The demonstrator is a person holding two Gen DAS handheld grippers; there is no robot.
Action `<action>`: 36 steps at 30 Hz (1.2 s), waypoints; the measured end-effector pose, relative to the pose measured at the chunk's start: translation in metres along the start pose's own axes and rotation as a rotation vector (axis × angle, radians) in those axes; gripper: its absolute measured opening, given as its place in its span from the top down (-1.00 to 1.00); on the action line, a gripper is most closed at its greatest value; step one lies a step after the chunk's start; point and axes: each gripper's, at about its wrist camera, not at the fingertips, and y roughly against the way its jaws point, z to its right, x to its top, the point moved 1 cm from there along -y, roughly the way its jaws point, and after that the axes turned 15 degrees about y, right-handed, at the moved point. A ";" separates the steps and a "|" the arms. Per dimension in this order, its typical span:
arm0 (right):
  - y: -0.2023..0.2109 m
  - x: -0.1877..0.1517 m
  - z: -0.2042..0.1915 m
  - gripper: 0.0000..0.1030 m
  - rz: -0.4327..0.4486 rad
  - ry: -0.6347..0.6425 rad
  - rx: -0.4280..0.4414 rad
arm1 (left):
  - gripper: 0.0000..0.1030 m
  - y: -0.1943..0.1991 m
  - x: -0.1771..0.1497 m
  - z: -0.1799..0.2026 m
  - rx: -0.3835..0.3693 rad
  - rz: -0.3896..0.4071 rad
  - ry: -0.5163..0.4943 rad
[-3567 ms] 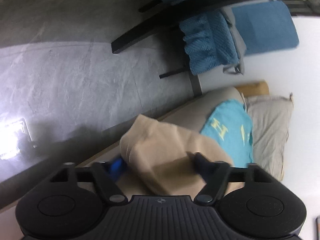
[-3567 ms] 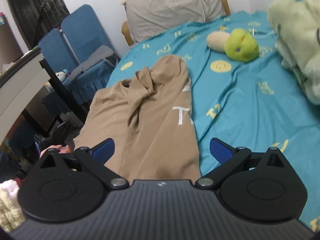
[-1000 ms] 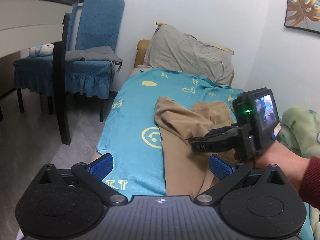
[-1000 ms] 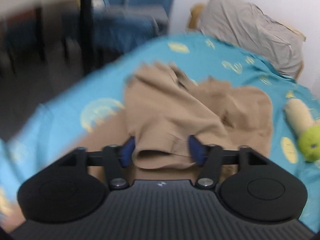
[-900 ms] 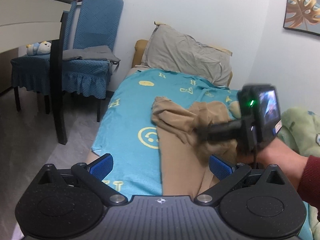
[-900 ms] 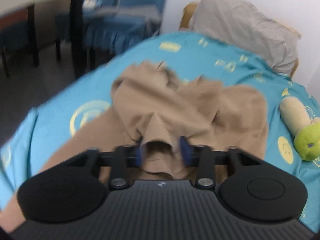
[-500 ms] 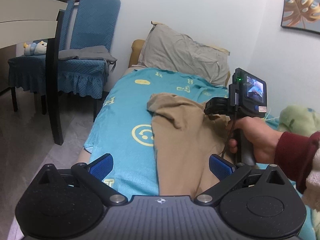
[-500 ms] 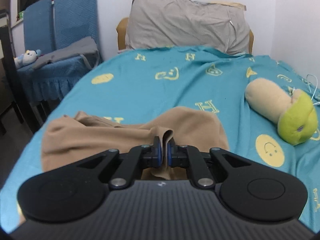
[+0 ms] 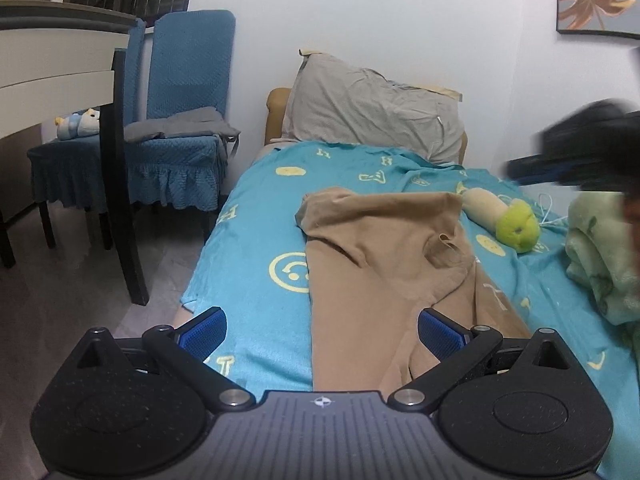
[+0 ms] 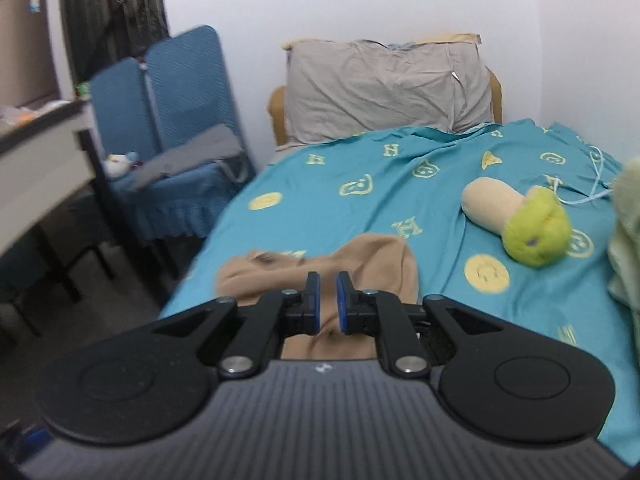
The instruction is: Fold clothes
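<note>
A tan shirt (image 9: 384, 264) lies on the teal bedsheet (image 9: 256, 240), its left sleeve folded across the chest toward the right. It also shows in the right wrist view (image 10: 360, 260). My left gripper (image 9: 322, 330) is open and empty, held above the near end of the shirt. My right gripper (image 10: 324, 302) has its jaws nearly closed with a narrow gap and nothing between them, raised above the shirt. In the left wrist view it is a dark blur (image 9: 576, 148) at the far right.
A grey pillow (image 9: 372, 116) leans at the bed head. A beige and green plush toy (image 9: 502, 216) lies right of the shirt. A pale green blanket (image 9: 600, 256) is heaped at the right edge. Blue covered chairs (image 9: 176, 128) and a white desk (image 9: 52, 68) stand left of the bed.
My right gripper has let go of the tan sleeve, leaving it laid across the shirt, and has lifted away to the right. My left gripper has stayed open over the bed.
</note>
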 end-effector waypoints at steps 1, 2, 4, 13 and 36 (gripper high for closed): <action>0.023 -0.004 -0.006 0.76 0.000 0.002 0.004 | -0.99 0.005 0.000 0.001 -0.001 -0.003 0.004; 0.046 -0.009 -0.012 0.76 -0.001 0.005 0.008 | -0.99 0.009 -0.001 0.002 -0.003 -0.005 0.008; 0.087 -0.019 -0.023 0.75 -0.003 0.002 0.022 | -0.99 0.020 -0.001 0.003 -0.005 -0.008 0.014; 0.196 -0.093 -0.043 -0.81 0.105 -0.084 0.063 | -0.99 0.038 -0.023 -0.001 0.024 -0.123 0.066; 0.184 -0.122 0.029 -0.84 -0.003 -0.362 0.070 | -0.80 0.042 -0.027 -0.071 0.245 -0.697 0.269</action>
